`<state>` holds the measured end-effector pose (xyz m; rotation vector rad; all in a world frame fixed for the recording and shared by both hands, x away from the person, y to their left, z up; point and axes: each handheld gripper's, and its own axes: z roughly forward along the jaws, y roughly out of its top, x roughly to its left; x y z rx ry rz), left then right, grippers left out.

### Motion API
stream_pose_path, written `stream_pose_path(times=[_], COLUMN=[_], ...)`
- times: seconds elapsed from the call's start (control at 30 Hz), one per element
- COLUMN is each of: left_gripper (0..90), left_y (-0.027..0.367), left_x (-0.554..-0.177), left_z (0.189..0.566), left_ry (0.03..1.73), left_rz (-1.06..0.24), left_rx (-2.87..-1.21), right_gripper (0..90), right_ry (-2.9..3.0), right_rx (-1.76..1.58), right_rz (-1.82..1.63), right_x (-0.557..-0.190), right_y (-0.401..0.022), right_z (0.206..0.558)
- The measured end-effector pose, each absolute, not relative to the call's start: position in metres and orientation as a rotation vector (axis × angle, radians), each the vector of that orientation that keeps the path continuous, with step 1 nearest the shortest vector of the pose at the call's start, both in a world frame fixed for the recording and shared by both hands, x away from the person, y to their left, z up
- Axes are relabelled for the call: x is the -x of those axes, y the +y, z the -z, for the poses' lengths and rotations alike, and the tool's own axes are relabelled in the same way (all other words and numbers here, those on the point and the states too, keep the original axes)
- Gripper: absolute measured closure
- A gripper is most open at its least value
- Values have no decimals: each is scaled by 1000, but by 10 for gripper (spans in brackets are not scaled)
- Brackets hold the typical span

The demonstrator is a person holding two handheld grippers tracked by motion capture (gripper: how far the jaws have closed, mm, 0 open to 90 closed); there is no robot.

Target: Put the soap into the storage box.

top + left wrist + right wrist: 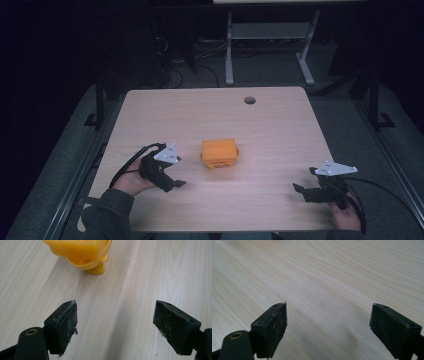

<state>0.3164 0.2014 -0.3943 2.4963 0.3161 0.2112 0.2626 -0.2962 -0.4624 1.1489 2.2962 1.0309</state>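
Right now the work looks to be at its opening step, an approach before any grasp: the orange plastic container sits untouched near the middle of the wooden table, resting on its own small feet. The left gripper hovers just beside it on the near-left, jaws spread wide with nothing between them; in the left gripper view the container lies ahead and slightly left of the gap, well short of the pads. The right gripper waits well apart near the table's right front, likewise spread and empty, its view looking over bare wood. My judgement is that the next move calls for the left gripper to advance and swing a little toward the container so the body centres between the jaws, then close across its sides; the rounded lower rim may slip, so a grip higher on the flat walls seems safer. Room is generous: bare tabletop surrounds the container on all sides, the cable hole lies far back, and the edges are distant from the container, though both hands sit close to the near edge.
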Motion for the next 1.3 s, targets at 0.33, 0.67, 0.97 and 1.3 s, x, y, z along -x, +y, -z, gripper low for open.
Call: stream_pose_path(times=[0.33,0.67,0.97,1.3], left_gripper=[189,188,188,188], left_y=[214,226,233,242], left_x=[-312,-306,-301,-294], left_z=[402,408,412,417], left_ry=[348,372,394,413], left_rz=[-213,-217,-222,-229], left_rx=[-2487,-2487,-2474,-2455], right_gripper=[140,139,139,139], right_ry=[2292,2289,2286,2267], right_rx=[-1153,-1161,-1161,-1176], right_rz=[-1029,-1027,-1025,-1034], right_x=[-261,-261,-260,-258], right_y=[-296,-297,-298,-300], right_z=[463,463,464,463])
